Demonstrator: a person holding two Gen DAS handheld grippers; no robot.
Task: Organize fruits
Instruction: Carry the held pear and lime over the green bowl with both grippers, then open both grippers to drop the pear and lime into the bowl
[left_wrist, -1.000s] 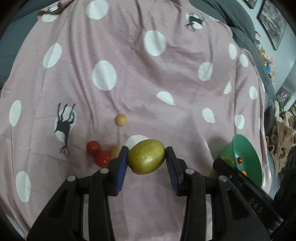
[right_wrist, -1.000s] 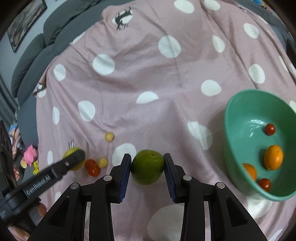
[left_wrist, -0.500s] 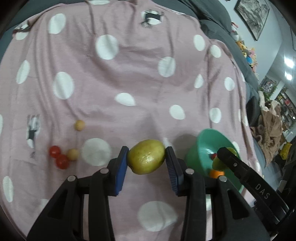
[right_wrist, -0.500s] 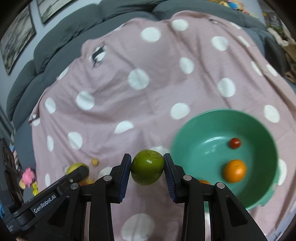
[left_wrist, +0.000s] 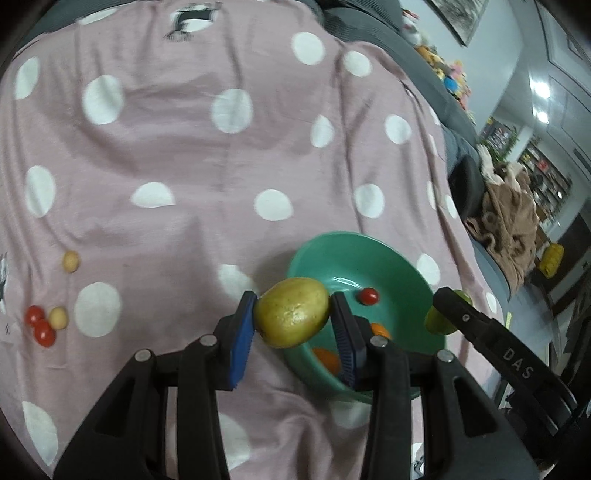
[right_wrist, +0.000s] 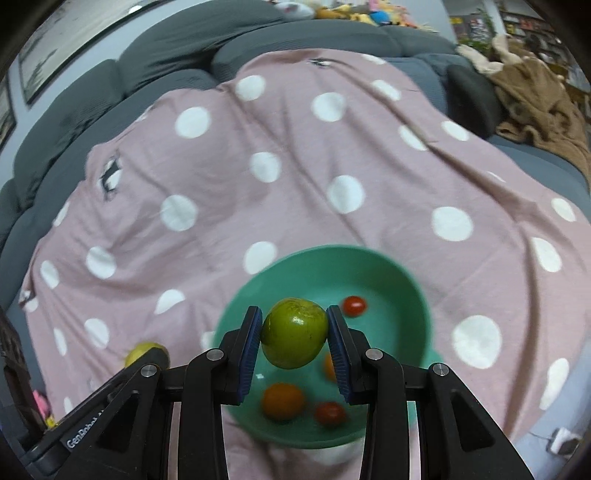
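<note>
Pink polka-dot cloth is covering the grey sofa, and over it both hands are swinging their loads across toward the round green plastic bowl (right_wrist: 402, 280), which a second ago was sitting well off to the side of each view. The smooth green round fruit (right_wrist: 294, 333) is being pinched firmly between the blue-padded jaws of the right gripper (right_wrist: 294, 334), now hanging right above the bowl's hollow. The yellow-green oval fruit (left_wrist: 292, 317) is clamped in the jaws of the left gripper (left_wrist: 293, 319), hovering just at the bowl's near rim. Inside the bowl two orange citrus fruits (right_wrist: 282, 401) and two small red cherry tomatoes (right_wrist: 354, 305) are already lying. Both carries look nearly finished; release into the bowl seems next. Out on the cloth, two red tomatoes (left_wrist: 40, 326) and two small tan round fruits (left_wrist: 58, 317) are still waiting.
</note>
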